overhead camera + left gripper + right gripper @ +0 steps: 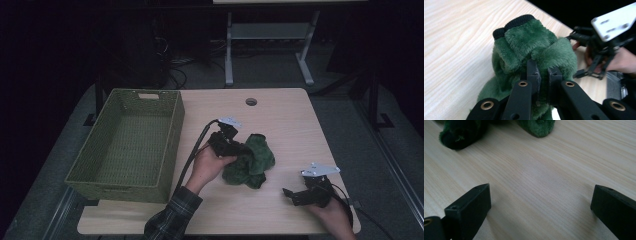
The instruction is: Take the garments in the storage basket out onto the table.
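Note:
A crumpled green fleece garment (252, 159) with a black ribbed cuff (520, 21) lies in the middle of the wooden table (280, 120). My left gripper (244, 149) is shut on a fold of it, and in the left gripper view the two jaws pinch the green pile (544, 75). My right gripper (289, 194) rests low at the table's front right, open, with bare wood between its fingertips (474, 200). Parts of the green garment (537, 126) lie beyond it.
A green woven basket (129, 145) stands at the table's left side, with nothing in it. A round cable hole (251, 101) sits near the far edge. Bare wood lies between the garment and the right gripper.

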